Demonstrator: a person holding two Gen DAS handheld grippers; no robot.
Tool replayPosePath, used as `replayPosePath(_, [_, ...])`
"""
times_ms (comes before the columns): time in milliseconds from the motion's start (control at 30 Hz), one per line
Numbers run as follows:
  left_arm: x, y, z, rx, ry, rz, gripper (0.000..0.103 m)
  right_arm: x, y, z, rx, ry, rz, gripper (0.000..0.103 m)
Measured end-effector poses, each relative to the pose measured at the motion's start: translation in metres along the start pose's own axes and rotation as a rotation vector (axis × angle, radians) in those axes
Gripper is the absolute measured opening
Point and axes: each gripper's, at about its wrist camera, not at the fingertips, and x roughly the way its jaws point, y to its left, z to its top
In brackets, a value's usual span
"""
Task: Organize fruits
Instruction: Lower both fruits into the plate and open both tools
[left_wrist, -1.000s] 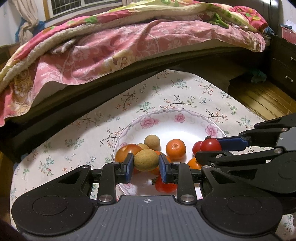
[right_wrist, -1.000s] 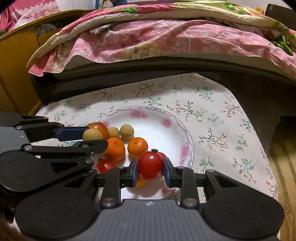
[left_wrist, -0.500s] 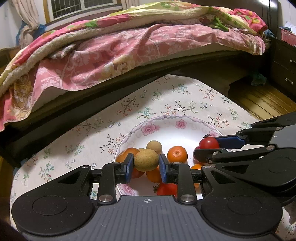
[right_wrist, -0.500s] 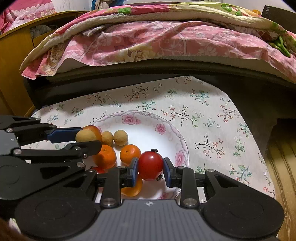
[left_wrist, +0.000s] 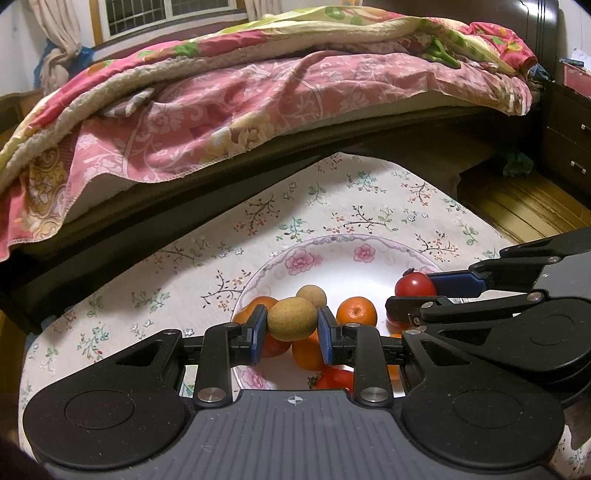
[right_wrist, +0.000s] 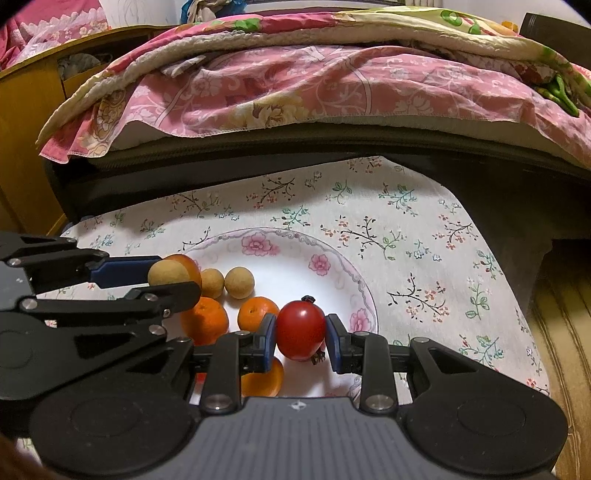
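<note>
My left claw (left_wrist: 291, 329) grips a round tan-brown longan fruit (left_wrist: 292, 318) above the flower-patterned white ceramic plate (right_wrist: 295, 266) on the floral-cloth tabletop (right_wrist: 417, 236), while my right claw (right_wrist: 300, 342) pinches a glossy red tomato (right_wrist: 300, 329) over the plate's right side.

Plate (right_wrist: 334, 275): white, w/ pink roses and a grey scroll border at the rim. Cloth (right_wrist: 424, 236) on the desk: cream, printed w/ dark twigs, small red blossoms and green leaves. Longan (left_wrist: 291, 318) is tan-brown, speckled; two more longans (right_wrist: 239, 282) of the same tan are seen on the plate. Tomato (right_wrist: 301, 329) is deep glossy red w/ a dark stalk. Mandarins (right_wrist: 257, 313): bright orange. Fingers (left_wrist: 258, 326) are padded in blue, the rest black; gripper bodies dark grey, ribbed. Bedspread (left_wrist: 277, 99): pink w/ pale floral scrolls and yellow-brown blooms; a cream, green and red quilt (left_wrist: 369, 29) is laid over it. Floor (left_wrist: 524, 206): honey-brown wood.
</note>
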Motion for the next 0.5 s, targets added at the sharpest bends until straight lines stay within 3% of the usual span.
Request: replayPosePath(500, [-0.0021, 0.0048, 0.0036, -0.026, -0.006, -0.007, 0.040, -0.0025, -0.0025, 0.0025, 0.023, -0.009, 0.009, 0.033])
